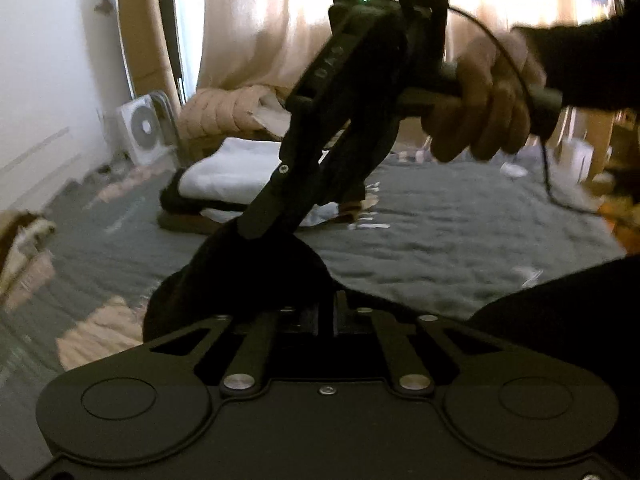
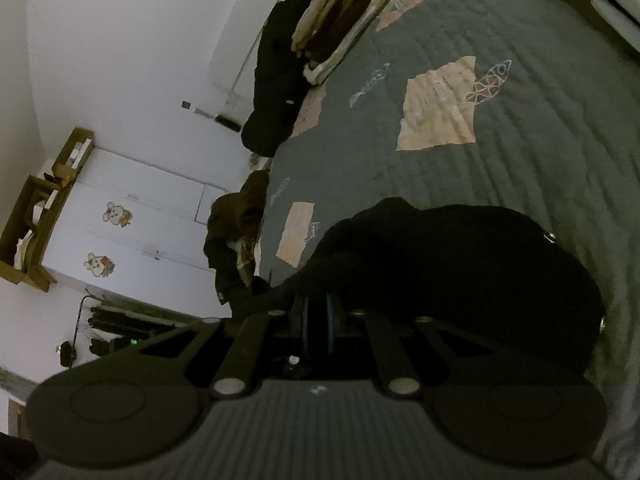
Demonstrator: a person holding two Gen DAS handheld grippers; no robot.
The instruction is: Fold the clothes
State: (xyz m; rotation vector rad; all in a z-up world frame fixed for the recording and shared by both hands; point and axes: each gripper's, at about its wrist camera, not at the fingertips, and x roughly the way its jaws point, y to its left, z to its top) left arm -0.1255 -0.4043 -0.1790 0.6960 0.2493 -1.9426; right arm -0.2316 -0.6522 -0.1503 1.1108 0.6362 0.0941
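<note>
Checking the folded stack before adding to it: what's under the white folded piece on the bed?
Under the white folded piece lie a black layer and a brownish one, on the grey quilt. The right gripper covers the stack's near end.

Very little can be read. On the side of the right gripper [image 1: 264, 216], seen from the left wrist view, pale raised letters run along the black body, too blurred to make out. The grey quilt [image 1: 460, 216] on the bed carries white lettering near the stack of folded clothes [image 1: 224, 176], also too smeared to read. In the right wrist view, the quilt's tan patch [image 2: 440, 108] bears faint rows of small print that cannot be read. The white wardrobe [image 2: 160, 216] doors carry two cartoon animal stickers [image 2: 117, 214], pictures without words.
</note>
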